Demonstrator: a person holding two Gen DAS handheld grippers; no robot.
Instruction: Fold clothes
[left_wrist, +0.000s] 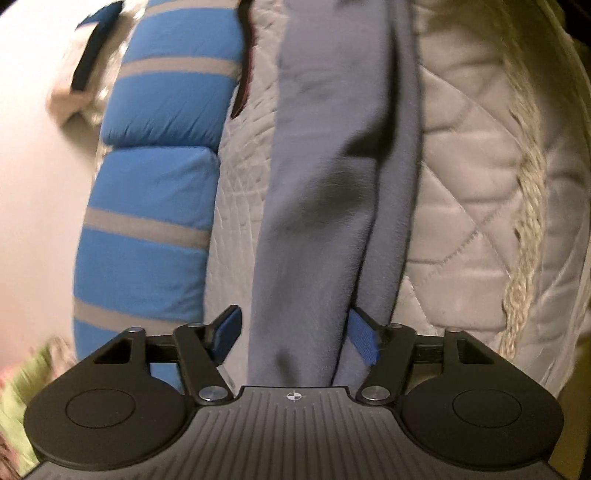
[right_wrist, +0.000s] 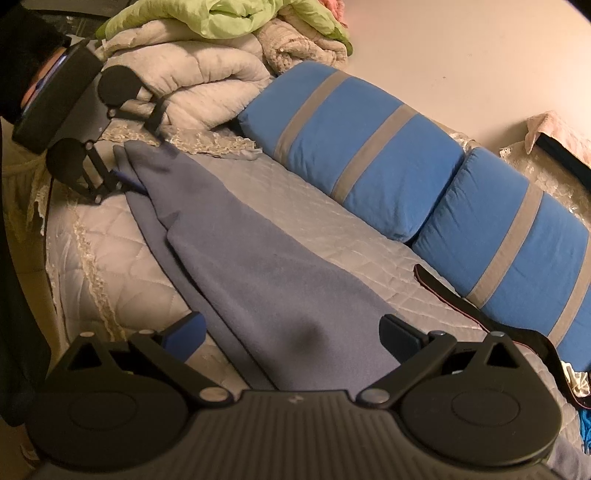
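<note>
lying in a long band across the quilted bed cover (right_wrist: 332, 236), the grey-blue garment (right_wrist: 266, 280) runs from one claw to the other. in the left wrist view the cloth (left_wrist: 325, 206) passes straight between the blue-padded fingers (left_wrist: 364, 341) of the left claw (left_wrist: 295, 338); the fingers stand spread on either side of it, and whether either pad touches the fabric cannot be told. in the right wrist view the near end of the garment lies between the fingers of the right claw (right_wrist: 295, 338), which are spread wide and well apart from each other, with cloth filling most of the gap.

seen from the right wrist, the left claw (right_wrist: 122, 181) sits at the garment's far, narrow end, tilted down onto the bed, its fingertips right at the fabric's edge. the person's dark sleeve (right_wrist: 26, 48) shows behind it. the right claw points low along the bed towards it.

the garment's long axis runs between the two claws, roughly parallel to the row of blue pillows with grey stripes (right_wrist: 369, 155) just beside it. it is wide at the right claw and tapers towards the left claw, with a lengthwise fold down it. a dark strap (right_wrist: 480, 314) lies on the cover between garment and pillows. folded cream blankets (right_wrist: 192, 70) and a green cloth (right_wrist: 236, 18) are piled beyond the far end.
</note>
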